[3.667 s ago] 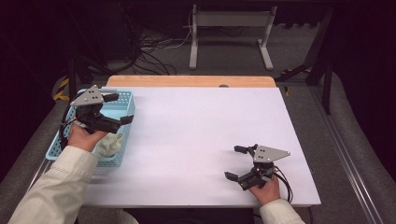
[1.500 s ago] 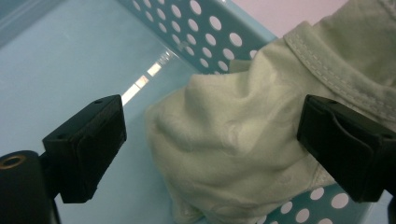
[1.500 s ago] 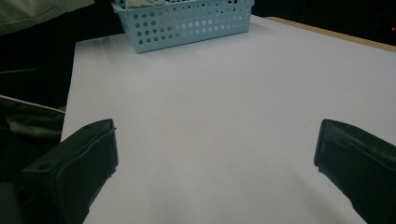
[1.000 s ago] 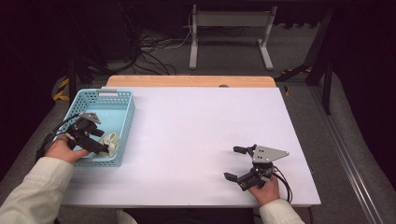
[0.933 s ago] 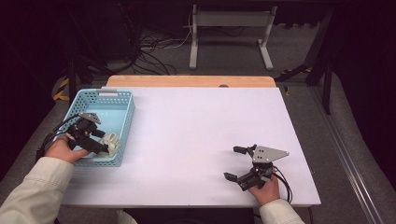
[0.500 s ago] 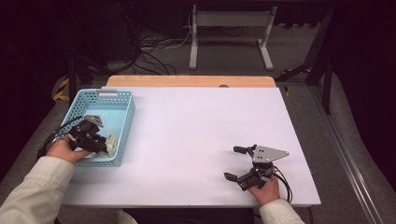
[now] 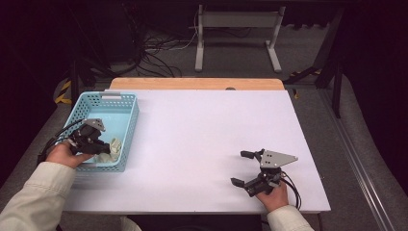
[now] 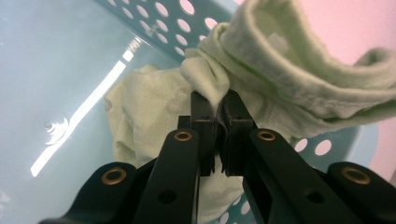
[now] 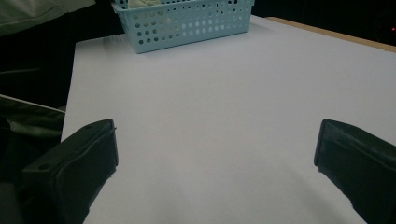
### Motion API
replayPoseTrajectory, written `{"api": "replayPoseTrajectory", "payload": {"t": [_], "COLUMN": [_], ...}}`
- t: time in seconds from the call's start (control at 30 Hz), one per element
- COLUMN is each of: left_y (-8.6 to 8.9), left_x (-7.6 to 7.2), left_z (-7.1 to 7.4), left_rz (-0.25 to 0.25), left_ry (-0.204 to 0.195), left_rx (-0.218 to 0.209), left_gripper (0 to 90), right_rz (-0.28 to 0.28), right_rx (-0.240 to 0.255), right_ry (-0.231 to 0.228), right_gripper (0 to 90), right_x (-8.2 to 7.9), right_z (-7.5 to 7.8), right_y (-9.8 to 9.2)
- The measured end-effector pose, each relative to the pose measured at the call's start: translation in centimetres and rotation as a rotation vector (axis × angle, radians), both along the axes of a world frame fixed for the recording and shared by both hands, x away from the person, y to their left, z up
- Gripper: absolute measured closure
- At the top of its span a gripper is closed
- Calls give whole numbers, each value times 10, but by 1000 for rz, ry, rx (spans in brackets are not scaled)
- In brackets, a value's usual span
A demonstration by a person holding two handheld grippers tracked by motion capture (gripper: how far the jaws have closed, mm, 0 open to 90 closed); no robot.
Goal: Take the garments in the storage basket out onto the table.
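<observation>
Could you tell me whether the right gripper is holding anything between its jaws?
No, the right gripper has its jaws wide apart over the bare white table, with nothing between them.

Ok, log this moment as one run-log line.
left gripper: just closed on pale green cloth | in blue basket | right gripper: open on table

You are in a lab or test room; black cables [image 7: 159, 45] tangle on grey carpet [image 7: 308, 53]; a grey metal stand [image 7: 235, 33] behind the white-topped table [image 7: 207, 139].
</observation>
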State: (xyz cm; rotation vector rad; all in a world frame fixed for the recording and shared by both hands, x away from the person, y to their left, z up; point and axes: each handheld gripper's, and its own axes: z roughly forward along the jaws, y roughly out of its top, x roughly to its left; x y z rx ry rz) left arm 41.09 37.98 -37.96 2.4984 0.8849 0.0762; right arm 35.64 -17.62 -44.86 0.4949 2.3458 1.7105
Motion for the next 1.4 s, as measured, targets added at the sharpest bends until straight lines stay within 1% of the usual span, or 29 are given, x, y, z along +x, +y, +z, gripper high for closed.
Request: {"api": "replayPoseTrajectory", "payload": {"t": [0.23, 0.37, 0.47, 0.53, 0.57, 0.63, 0.67, 0.7, 0.73, 0.83, 0.87, 0.93, 1.07, 1.33, 1.4], "left_y": [7, 9, 10, 11, 12, 13, 14, 14, 14, 15, 15, 15, 14, 9, 7], "left_x": [-1, -2, -3, -3, -4, -5, -5, -6, -7, -9, -10, -11, -14, -15, -15], "left_z": [11, 19, 23, 27, 28, 33, 34, 36, 37, 42, 43, 46, 51, 58, 60], "left_rz": [41, 64, 91, 108, 117, 134, 143, 157, 161, 175, 180, 185, 203, 224, 235], "left_ry": [-70, -125, -162, -199, -208, -247, -254, -270, -279, -328, -333, -360, -406, -445, -451], "left_rx": [-60, -81, -106, -112, -122, -139, -152, -168, -173, -196, -204, -213, -245, -299, -320], "left_gripper": [866, 868, 868, 868, 868, 869, 869, 869, 869, 869, 869, 869, 869, 869, 869], "right_rz": [-1, 0, 0, 1, 0, 1, 1, 1, 1, 1, 2, 3, 3, 3, 3], "right_rx": [-2, -2, -2, -2, -2, -1, -1, -1, -2, 0, 0, 2, 2, 1, 1], "right_ry": [-1, -1, 0, 0, -1, -1, 0, 0, 0, 0, 1, 1, -1, 0, -1], "right_gripper": [2, 2, 2, 2, 2, 2, 2, 2, 2, 2, 2, 2, 2, 2, 2], "right_x": [0, 0, 0, 0, 0, 0, 0, 0, 0, 0, 0, 0, 0, 0, 0], "right_z": [0, 0, 0, 0, 0, 0, 0, 0, 0, 0, 0, 0, 0, 0, 0], "right_y": [0, 0, 0, 0, 0, 0, 0, 0, 0, 0, 0, 0, 0, 0, 0]}}
